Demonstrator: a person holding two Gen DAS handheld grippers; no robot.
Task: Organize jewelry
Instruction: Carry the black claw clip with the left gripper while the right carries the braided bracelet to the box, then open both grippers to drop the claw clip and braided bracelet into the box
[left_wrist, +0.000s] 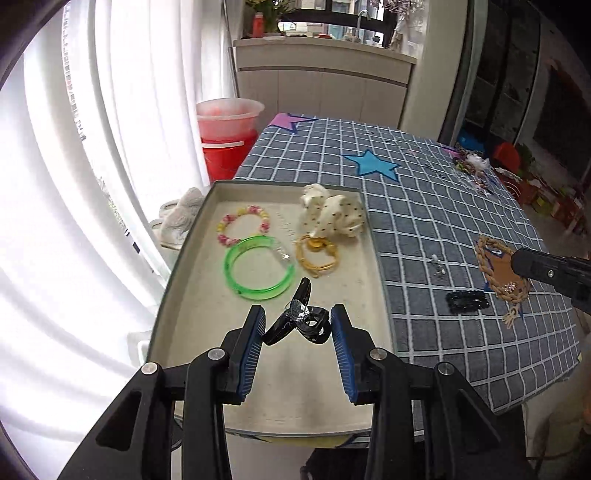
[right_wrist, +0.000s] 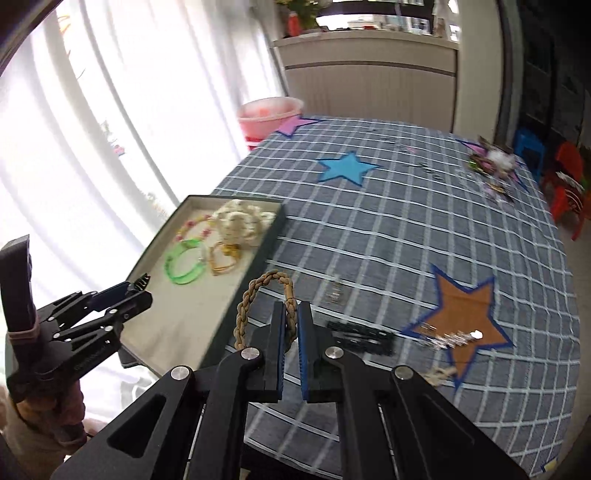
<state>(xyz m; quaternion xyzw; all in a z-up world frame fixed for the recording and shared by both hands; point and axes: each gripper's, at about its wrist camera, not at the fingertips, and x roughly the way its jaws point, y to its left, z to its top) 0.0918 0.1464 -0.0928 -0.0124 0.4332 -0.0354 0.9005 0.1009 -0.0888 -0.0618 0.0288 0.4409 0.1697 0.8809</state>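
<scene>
A beige-lined tray (left_wrist: 207, 317) holds a green bangle (left_wrist: 258, 267), a beaded bracelet (left_wrist: 243, 225), a yellow hair tie (left_wrist: 317, 256) and a cream scrunchie (left_wrist: 332, 212). My left gripper (left_wrist: 298, 321) hangs over the tray with its jaws apart around a black claw clip (left_wrist: 299, 319); the pads do not touch it. My right gripper (right_wrist: 291, 314) is shut on a braided rope bracelet (right_wrist: 258, 295) above the cloth beside the tray (right_wrist: 255, 258). The left gripper (right_wrist: 125, 291) also shows in the right wrist view.
A black hair clip (right_wrist: 360, 338) and a sparkly clip (right_wrist: 454, 338) lie on the checked tablecloth (right_wrist: 406, 229), with small clear pieces (left_wrist: 437, 266) nearby. More accessories (right_wrist: 491, 162) sit at the far right corner. Red buckets (left_wrist: 229, 136) stand beyond the table's far left edge.
</scene>
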